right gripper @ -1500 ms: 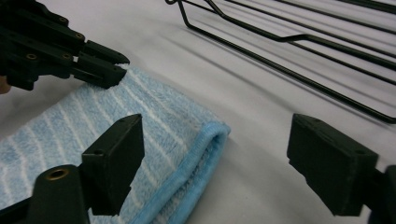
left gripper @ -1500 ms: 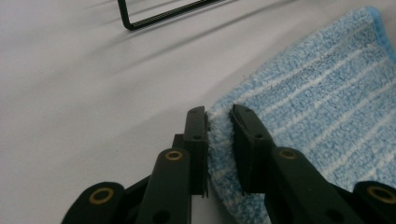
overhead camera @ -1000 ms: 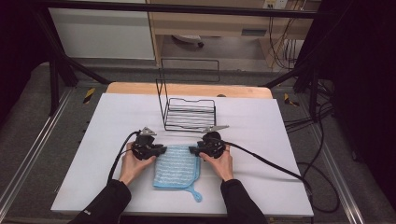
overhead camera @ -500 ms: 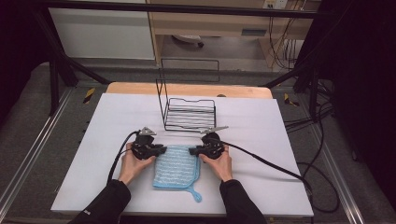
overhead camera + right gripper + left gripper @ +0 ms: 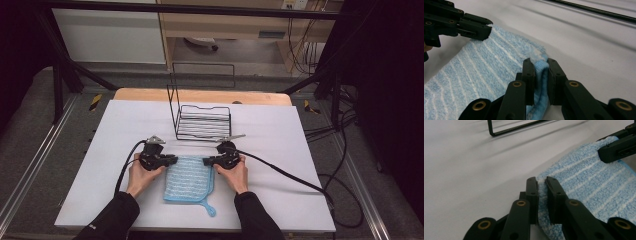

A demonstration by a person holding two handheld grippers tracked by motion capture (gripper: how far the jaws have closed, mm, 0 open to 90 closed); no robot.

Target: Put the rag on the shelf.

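Observation:
A light blue cloth (image 5: 190, 180) with white stripes lies flat on the white table (image 5: 125, 130), a hanging loop (image 5: 210, 207) at its near corner. My left gripper (image 5: 174, 160) pinches the cloth's far left corner. In the left gripper view its jaws (image 5: 542, 181) have just been closing and now press the cloth (image 5: 594, 185) edge between them. My right gripper (image 5: 206, 161) holds the far right corner. In the right gripper view its jaws (image 5: 541, 62) have also just closed, with a bunched fold of cloth (image 5: 481, 72) between the pads. Each gripper view shows the other gripper across the cloth.
A black wire rack (image 5: 202, 122) stands just beyond the cloth, its tall back frame on the left. A cable trails from each gripper across the table, the right one (image 5: 290, 175) running off to the right edge. A wooden board (image 5: 150, 95) borders the far side.

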